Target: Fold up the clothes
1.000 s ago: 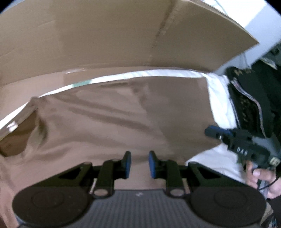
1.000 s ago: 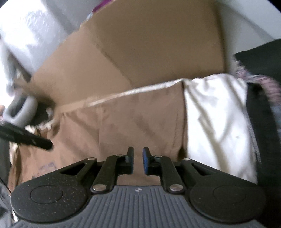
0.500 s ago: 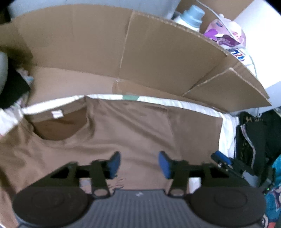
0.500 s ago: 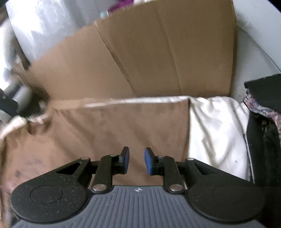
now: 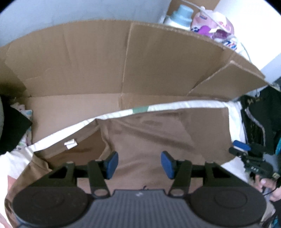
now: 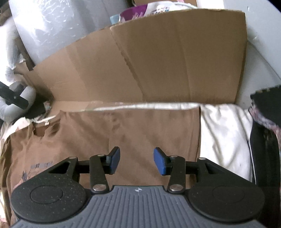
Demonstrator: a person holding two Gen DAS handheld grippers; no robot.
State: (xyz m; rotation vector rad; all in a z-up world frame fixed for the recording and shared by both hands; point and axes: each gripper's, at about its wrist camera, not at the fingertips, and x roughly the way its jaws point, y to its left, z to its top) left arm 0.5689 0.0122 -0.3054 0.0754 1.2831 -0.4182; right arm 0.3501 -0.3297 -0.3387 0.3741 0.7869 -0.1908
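While both grippers hang above it, the brown shirt (image 5: 158, 133) lies flat on a white sheet (image 6: 223, 140), spread from 9 o'clock to 3 o'clock across the lower half of each view. Left gripper (image 5: 139, 164): jaws parted, nothing between the blue pads (image 5: 112, 163); the shirt lies under and beyond them toward 12 o'clock, not touching. Collar opening with its white tag (image 5: 71, 143) sits at 10 o'clock of this gripper. The shirt's straight side edge lies at 2 o'clock, white sheet showing beyond it.

Right gripper (image 6: 137, 163): jaws opening, gap clear, pads free of the cloth. Shirt fills the space beneath and ahead of them; a printed mark (image 6: 37, 166) shows on the cloth at 9 o'clock. In the left wrist view the right gripper appears at 3 o'clock, held in a hand (image 5: 267, 185) just past the shirt's edge.

Containers: a flattened cardboard box (image 5: 123, 66) stands as a wall at 12 o'clock behind the sheet; contents cannot be told. Behind it, a bottle with a pale blue cap (image 5: 182, 12) and a pink and purple pack (image 5: 214, 26). Dark clothes (image 6: 263, 140) lie at 3 o'clock beside the sheet.
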